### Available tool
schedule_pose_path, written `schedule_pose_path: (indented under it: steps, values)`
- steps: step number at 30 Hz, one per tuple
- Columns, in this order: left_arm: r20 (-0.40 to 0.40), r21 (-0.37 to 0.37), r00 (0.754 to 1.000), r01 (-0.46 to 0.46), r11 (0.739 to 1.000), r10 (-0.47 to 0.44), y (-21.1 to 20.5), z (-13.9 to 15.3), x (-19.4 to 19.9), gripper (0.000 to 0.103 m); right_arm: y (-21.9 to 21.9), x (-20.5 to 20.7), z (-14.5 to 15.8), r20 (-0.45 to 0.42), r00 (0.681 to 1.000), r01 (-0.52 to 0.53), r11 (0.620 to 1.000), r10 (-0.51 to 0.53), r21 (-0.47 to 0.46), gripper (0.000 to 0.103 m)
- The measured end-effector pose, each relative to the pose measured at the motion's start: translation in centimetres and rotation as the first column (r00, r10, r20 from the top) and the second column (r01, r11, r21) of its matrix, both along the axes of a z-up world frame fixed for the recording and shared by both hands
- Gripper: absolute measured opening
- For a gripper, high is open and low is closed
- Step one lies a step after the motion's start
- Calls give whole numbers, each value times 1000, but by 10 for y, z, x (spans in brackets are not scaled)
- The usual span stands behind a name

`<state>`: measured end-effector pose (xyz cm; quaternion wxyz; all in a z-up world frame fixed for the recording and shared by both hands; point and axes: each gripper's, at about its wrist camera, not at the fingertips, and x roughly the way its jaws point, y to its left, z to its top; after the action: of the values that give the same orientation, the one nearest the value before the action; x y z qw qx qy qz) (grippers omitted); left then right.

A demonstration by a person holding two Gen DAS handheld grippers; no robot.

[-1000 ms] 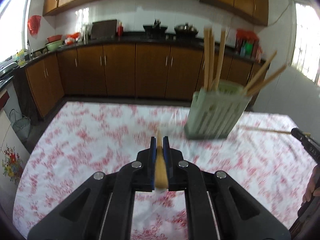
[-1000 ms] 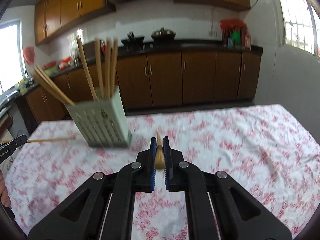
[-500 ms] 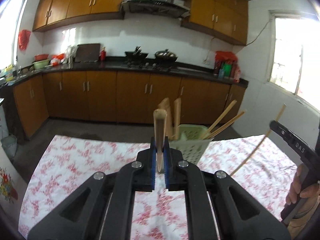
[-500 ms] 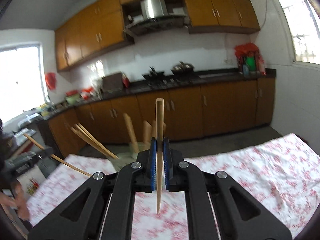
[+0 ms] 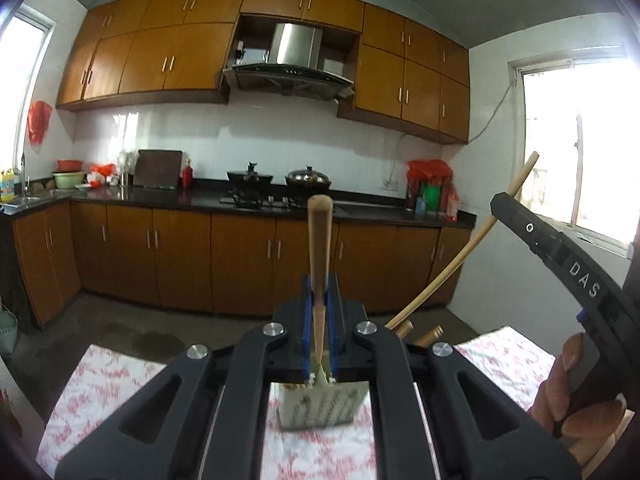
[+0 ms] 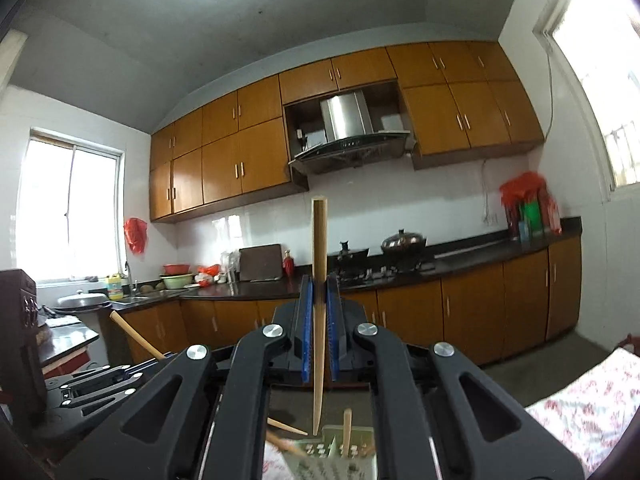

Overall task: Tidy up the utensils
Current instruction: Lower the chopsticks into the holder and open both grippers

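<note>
My left gripper (image 5: 319,285) is shut on a wooden chopstick (image 5: 319,240) that stands upright between its blue pads. Below its fingers sits the pale green slotted holder (image 5: 324,404) with several chopsticks in it. In the left wrist view, the right gripper (image 5: 560,256) comes in from the right, held by a hand (image 5: 560,380), with a slanted chopstick (image 5: 460,256) in it. My right gripper (image 6: 319,281) is shut on that upright chopstick (image 6: 319,240), whose lower tip hangs just above the holder (image 6: 332,462). The left gripper's body (image 6: 100,380) shows at lower left.
The table wears a white cloth with red flowers (image 5: 120,392). Beyond a strip of grey floor (image 5: 160,320) runs a black counter (image 5: 200,198) with a stove, pots and bowls over brown cabinets. Windows stand at both sides.
Both grippers have risen and tipped upward with their chopsticks. The holder has dropped from mid-view to the bottom edge, beneath the fingers. The chopsticks now stand upright in the pads.
</note>
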<state>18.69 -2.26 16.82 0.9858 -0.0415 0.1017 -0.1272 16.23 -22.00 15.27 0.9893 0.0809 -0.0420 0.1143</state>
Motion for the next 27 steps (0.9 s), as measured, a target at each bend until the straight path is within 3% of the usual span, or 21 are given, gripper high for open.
schedule_pose_path:
  steps: [4,10,16,17,20,21,23,25,27]
  values:
    - [17,15,999,-36,999,35,-7,-9,21,8,4,21,-13,-15,999,36,999,-36,-29,8]
    - [-42,7,998,-41,999,41,-12,-40,54,8,3,53,-43,-122,990,58,996,-65,-62,8]
    - [-93,-3,995,-40,999,40,-10,-59,69,8,0,58,-52,-204,977,44,997,-54,-57,8]
    - [-89,-7,995,-41,999,40,-9,-59,68,10,-1,55,-52,-204,977,42,997,-53,-57,13]
    - [-73,-16,996,-47,999,46,-4,-55,62,25,-6,42,-44,-180,982,53,997,-62,-55,47]
    - [-63,-24,997,-55,998,54,-1,-52,57,35,-7,39,-42,-171,983,55,997,-65,-58,48]
    - [-48,-34,997,-68,997,66,6,-47,46,41,-9,30,-37,-159,984,64,995,-75,-71,52]
    - [-44,-36,996,-83,996,81,14,-44,34,57,-15,14,-36,-151,984,78,994,-89,-79,63]
    - [-39,-19,993,-116,993,115,22,-46,19,70,-18,3,-39,-155,983,89,992,-102,-90,80]
